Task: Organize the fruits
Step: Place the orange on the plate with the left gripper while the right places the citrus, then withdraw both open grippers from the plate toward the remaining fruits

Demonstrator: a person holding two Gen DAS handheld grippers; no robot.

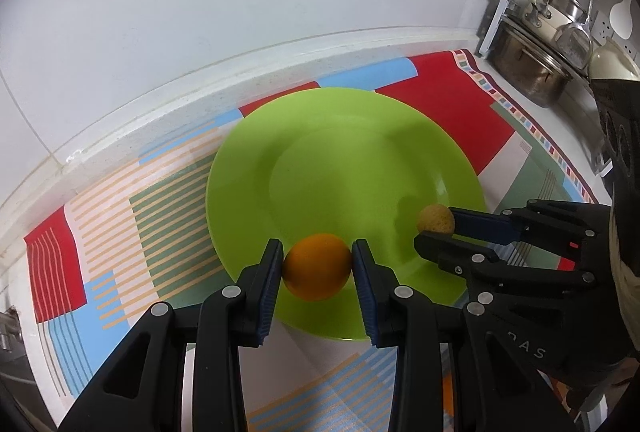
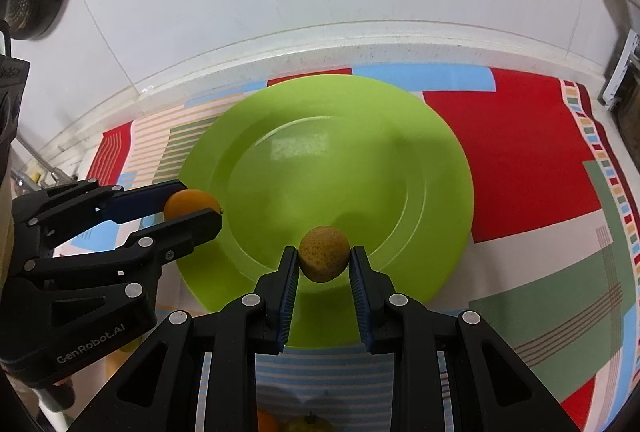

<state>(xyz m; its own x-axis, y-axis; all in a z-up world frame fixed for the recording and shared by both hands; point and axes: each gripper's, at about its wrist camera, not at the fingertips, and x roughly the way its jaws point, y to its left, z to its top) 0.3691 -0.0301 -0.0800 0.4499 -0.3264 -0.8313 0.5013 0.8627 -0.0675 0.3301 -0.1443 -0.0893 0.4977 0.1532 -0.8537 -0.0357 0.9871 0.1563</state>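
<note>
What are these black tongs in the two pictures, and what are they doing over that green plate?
No robot here: a person holds a pair of tongs in each hand, with a wide-angle camera on each looking along its fingers. One picture is from the left tongs, the other from the right tongs; each view also shows the other pair at its side. A green plate lies on a colourful patterned cloth on a kitchen counter, with pots nearby. The left tongs pinch an orange fruit, the right a yellowish speckled fruit, both over the plate's near edge.
</note>
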